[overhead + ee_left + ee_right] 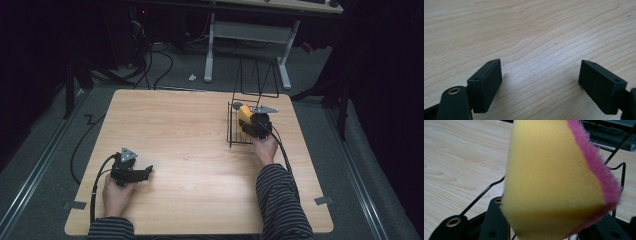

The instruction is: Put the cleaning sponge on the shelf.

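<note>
A yellow sponge [549, 175] with a pink scouring face [599, 170] is pinched between the jaws of my right gripper [549, 230], which is shut on it. In the high view that gripper [246, 122] holds the sponge [244, 113] upright inside a black wire rack [234, 136] at the right back of the wooden table [190, 135]. The rack's wires [482, 193] pass just under the sponge. My left gripper [147, 172] rests low at the table's front left. It stands open [540, 75], with bare wood between its fingers [486, 82].
The wire rack has tall upright loops [257, 75] at its far side. Beyond the table stands a desk frame with white legs [210, 50], and cables [160, 65] lie on the grey floor. The table's middle is bare wood.
</note>
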The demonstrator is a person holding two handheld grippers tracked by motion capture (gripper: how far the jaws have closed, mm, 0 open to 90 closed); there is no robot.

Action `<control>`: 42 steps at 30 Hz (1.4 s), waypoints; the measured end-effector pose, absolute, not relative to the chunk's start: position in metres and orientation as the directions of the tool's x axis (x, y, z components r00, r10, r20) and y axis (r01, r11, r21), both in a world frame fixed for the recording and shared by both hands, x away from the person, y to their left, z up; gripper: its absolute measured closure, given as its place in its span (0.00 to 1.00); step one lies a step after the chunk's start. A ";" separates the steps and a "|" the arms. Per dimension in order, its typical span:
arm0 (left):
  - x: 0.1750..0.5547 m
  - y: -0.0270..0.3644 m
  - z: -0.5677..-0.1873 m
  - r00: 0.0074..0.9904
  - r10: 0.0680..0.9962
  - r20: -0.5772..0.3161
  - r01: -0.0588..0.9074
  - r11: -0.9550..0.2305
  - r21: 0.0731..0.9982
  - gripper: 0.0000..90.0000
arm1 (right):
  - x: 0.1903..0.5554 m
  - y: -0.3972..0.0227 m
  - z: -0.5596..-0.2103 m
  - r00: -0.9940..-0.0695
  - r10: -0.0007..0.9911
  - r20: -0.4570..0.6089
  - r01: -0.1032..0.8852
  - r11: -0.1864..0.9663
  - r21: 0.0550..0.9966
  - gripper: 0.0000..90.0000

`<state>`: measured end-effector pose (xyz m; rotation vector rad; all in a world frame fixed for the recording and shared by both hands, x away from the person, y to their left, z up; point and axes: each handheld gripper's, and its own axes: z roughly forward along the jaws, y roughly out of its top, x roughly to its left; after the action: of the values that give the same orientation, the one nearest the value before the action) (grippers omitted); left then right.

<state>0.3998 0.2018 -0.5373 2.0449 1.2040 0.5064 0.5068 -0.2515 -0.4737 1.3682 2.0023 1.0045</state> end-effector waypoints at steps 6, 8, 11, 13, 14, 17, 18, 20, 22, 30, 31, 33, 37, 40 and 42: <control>0.400 0.202 -0.537 0.492 0.870 -0.018 0.597 -0.322 0.734 0.22 | 0.508 -0.255 -0.474 -0.361 0.932 0.018 0.571 0.206 0.794 0.61; 0.400 0.202 -0.537 0.492 0.870 -0.018 0.597 -0.323 0.735 0.22 | 0.507 -0.255 -0.475 -0.365 0.931 0.013 0.575 0.214 0.789 0.59; 0.400 0.202 -0.537 0.492 0.870 -0.018 0.597 -0.322 0.735 0.22 | 0.507 -0.255 -0.477 -0.370 0.929 0.006 0.580 0.226 0.782 0.50; 0.400 0.202 -0.537 0.492 0.870 -0.018 0.597 -0.322 0.735 0.22 | 0.506 -0.255 -0.477 -0.364 0.931 -0.004 0.575 0.228 0.786 0.42; 0.400 0.202 -0.537 0.492 0.870 -0.018 0.597 -0.323 0.735 0.22 | 0.506 -0.255 -0.477 -0.364 0.931 -0.004 0.575 0.228 0.786 0.42; 0.400 0.202 -0.537 0.492 0.870 -0.018 0.597 -0.322 0.735 0.22 | 0.505 -0.256 -0.476 -0.365 0.931 -0.006 0.569 0.228 0.790 0.39; 0.400 0.202 -0.537 0.492 0.870 -0.018 0.597 -0.322 0.735 0.22 | 0.505 -0.256 -0.475 -0.364 0.932 -0.005 0.569 0.226 0.790 0.38; 0.400 0.202 -0.537 0.492 0.870 -0.018 0.597 -0.322 0.735 0.22 | 0.504 -0.257 -0.474 -0.360 0.933 -0.005 0.570 0.224 0.790 0.35; 0.400 0.202 -0.537 0.492 0.870 -0.018 0.597 -0.322 0.735 0.22 | 0.503 -0.259 -0.473 -0.357 0.934 0.003 0.573 0.216 0.791 0.33; 0.400 0.202 -0.537 0.492 0.870 -0.018 0.597 -0.322 0.735 0.22 | 0.496 -0.264 -0.467 -0.360 0.932 0.051 0.576 0.179 0.798 0.22; 0.400 0.202 -0.537 0.492 0.870 -0.018 0.597 -0.322 0.734 0.22 | 0.495 -0.264 -0.466 -0.362 0.931 0.049 0.572 0.180 0.800 0.22; 0.400 0.202 -0.537 0.492 0.870 -0.018 0.597 -0.322 0.734 0.22 | 0.493 -0.265 -0.462 -0.366 0.929 0.050 0.567 0.180 0.804 0.21; 0.400 0.202 -0.537 0.492 0.870 -0.018 0.597 -0.322 0.734 0.22 | 0.487 -0.268 -0.455 -0.366 0.929 0.051 0.554 0.174 0.814 0.20; 0.400 0.202 -0.537 0.492 0.870 -0.018 0.597 -0.323 0.734 0.22 | 0.482 -0.274 -0.452 -0.350 0.934 0.070 0.534 0.137 0.835 0.20; 0.400 0.202 -0.537 0.492 0.870 -0.018 0.597 -0.323 0.734 0.22 | 0.479 -0.277 -0.451 -0.350 0.933 0.087 0.536 0.123 0.835 0.20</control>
<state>0.3999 0.2020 -0.5373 2.0447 1.2035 0.5047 0.4792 -0.2769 -0.4505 1.4149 1.9430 1.1316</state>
